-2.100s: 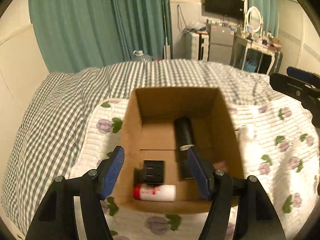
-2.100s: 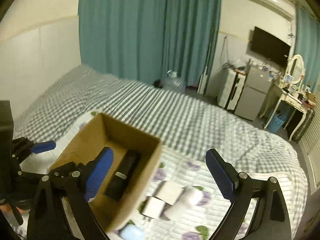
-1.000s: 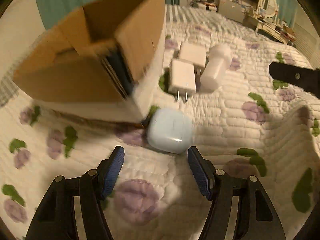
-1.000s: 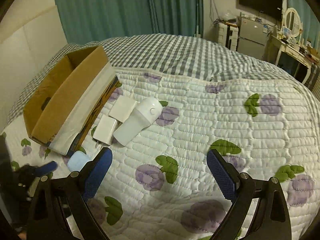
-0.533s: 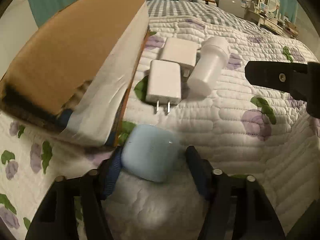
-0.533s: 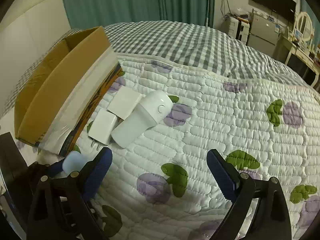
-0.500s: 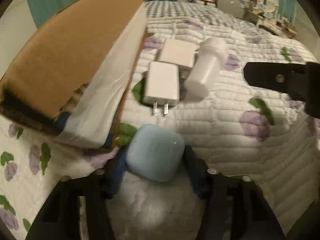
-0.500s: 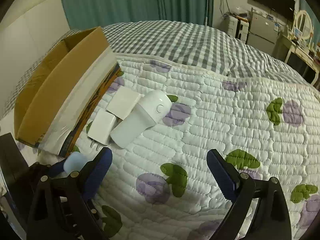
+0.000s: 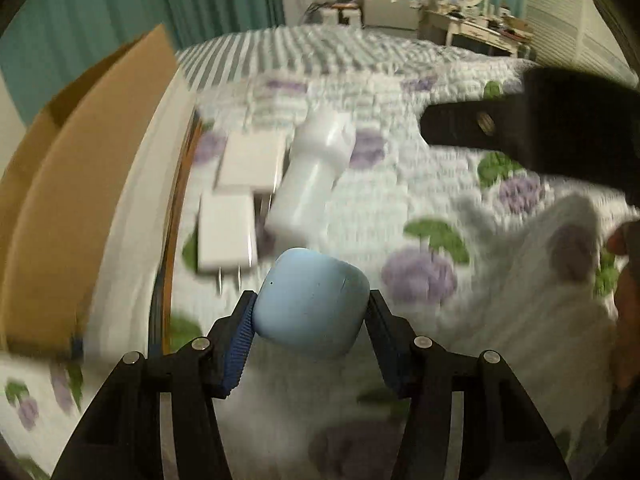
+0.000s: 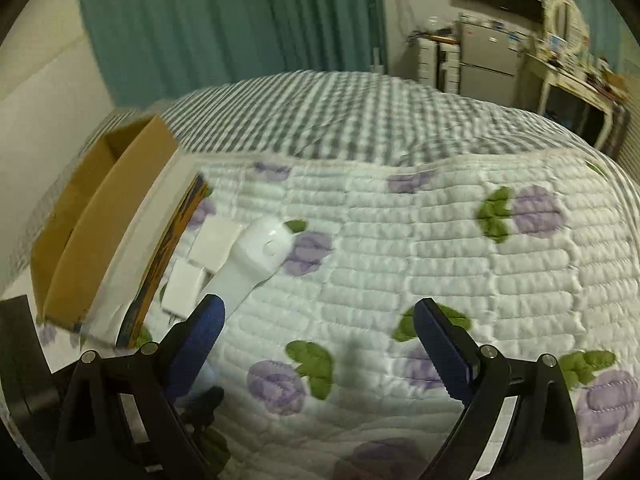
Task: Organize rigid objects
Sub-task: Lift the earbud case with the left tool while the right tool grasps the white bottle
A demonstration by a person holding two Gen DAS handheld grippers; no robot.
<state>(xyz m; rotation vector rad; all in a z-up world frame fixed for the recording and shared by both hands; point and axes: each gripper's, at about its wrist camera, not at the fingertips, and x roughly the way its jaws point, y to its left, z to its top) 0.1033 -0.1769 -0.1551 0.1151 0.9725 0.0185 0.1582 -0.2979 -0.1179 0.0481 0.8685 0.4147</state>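
My left gripper (image 9: 310,316) is shut on a light blue rounded case (image 9: 312,300) and holds it above the quilt. Beyond it lie a white plug charger (image 9: 226,232), a white square adapter (image 9: 252,162) and a white cylindrical device (image 9: 312,176), beside the open cardboard box (image 9: 72,176). My right gripper (image 10: 320,340) is open and empty above the quilt; the white device (image 10: 256,260), the charger (image 10: 184,284), the adapter (image 10: 214,248) and the box (image 10: 100,208) lie ahead to its left. The box's contents are hidden.
The floral quilt (image 10: 400,248) lies over a grey checked bedspread (image 10: 340,120). Teal curtains (image 10: 224,20) hang behind the bed. A fridge and a dressing table (image 10: 560,60) stand at the far right. The right gripper's body (image 9: 540,140) shows at the left view's right edge.
My left gripper has closed on the blue case and lifted it off the quilt. My right gripper has moved lower and nearer the white items.
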